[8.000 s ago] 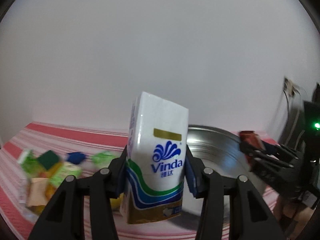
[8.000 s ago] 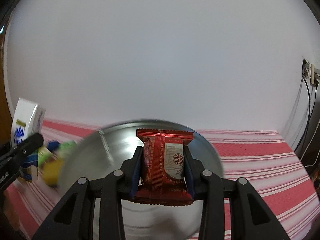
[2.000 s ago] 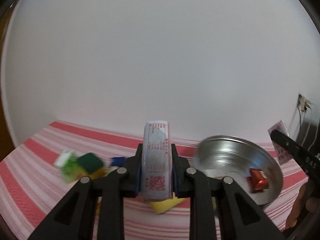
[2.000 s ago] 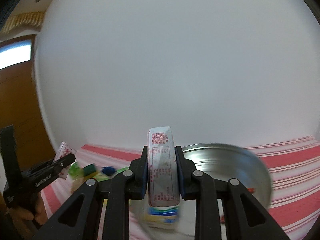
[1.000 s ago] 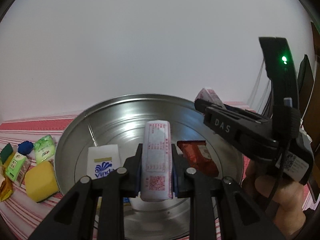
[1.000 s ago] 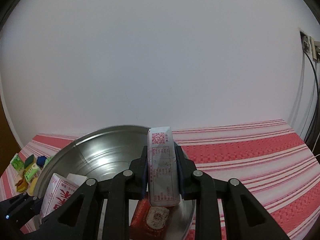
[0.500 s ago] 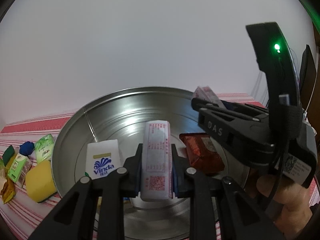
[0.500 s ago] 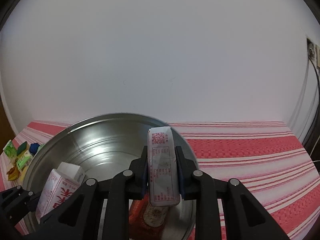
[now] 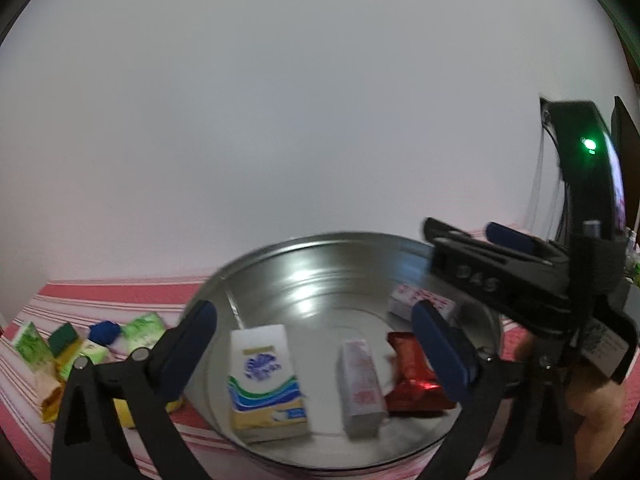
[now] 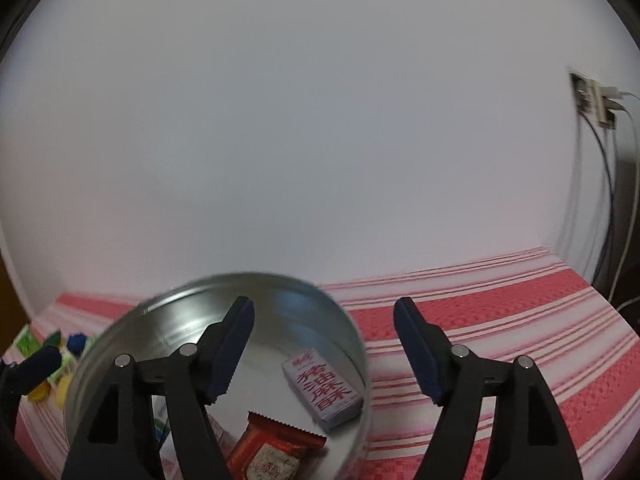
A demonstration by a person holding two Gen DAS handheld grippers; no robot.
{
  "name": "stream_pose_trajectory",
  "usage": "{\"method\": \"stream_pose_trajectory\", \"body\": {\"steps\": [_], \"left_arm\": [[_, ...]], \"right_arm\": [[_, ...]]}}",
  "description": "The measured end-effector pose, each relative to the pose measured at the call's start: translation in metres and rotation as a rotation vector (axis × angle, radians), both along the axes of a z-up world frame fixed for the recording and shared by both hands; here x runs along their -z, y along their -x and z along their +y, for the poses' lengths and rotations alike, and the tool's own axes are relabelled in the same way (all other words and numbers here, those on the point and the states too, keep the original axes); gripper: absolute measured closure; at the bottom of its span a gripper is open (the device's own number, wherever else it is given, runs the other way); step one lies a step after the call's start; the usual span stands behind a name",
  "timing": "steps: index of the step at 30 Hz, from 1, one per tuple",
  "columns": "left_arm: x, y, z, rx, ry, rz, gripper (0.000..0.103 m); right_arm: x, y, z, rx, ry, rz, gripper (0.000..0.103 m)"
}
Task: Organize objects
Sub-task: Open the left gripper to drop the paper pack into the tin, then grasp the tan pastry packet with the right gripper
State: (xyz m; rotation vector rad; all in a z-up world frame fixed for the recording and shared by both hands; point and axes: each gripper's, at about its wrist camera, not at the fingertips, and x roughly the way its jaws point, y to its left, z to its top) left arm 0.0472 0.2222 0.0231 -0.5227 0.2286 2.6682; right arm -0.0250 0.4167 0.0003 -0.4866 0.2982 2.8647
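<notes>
Now the loose packets (image 9: 86, 346) are seen left of the basin (image 9: 320, 248), nearer the left gripper (image 9: 312, 344); both it and the right gripper (image 10: 324, 346) are spread wide, empty.

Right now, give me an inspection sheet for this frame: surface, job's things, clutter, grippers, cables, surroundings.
Surface: red-and-white striped cloth.
Job's things: metal basin holds a Vinda tissue pack, a red snack packet and two white packs with red print.
Clutter: green, yellow and blue small items lie on the cloth left of the basin.
Grippers: left gripper open, empty; right gripper open, empty; both above the basin.
Cables: several hang from a wall socket.
Surroundings: plain white wall.
</notes>
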Motion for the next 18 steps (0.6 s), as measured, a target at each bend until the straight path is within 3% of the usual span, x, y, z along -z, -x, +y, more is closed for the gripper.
{"method": "stream_pose_trajectory", "body": {"steps": [11,15,18], "left_arm": [[0.001,0.02,-0.06,-0.16,-0.02,-0.005,0.004],[0.007,0.027,-0.078,-0.211,-0.008,0.014,0.004],[0.013,0.037,-0.088,-0.239,0.009,0.019,0.004]], "right_arm": [[-0.01,-0.051,0.0,0.167,-0.003,0.181,0.028],[-0.008,-0.06,-0.015,0.221,-0.029,0.247,0.017],[-0.008,-0.058,-0.026,0.226,-0.022,0.262,0.017]]}}
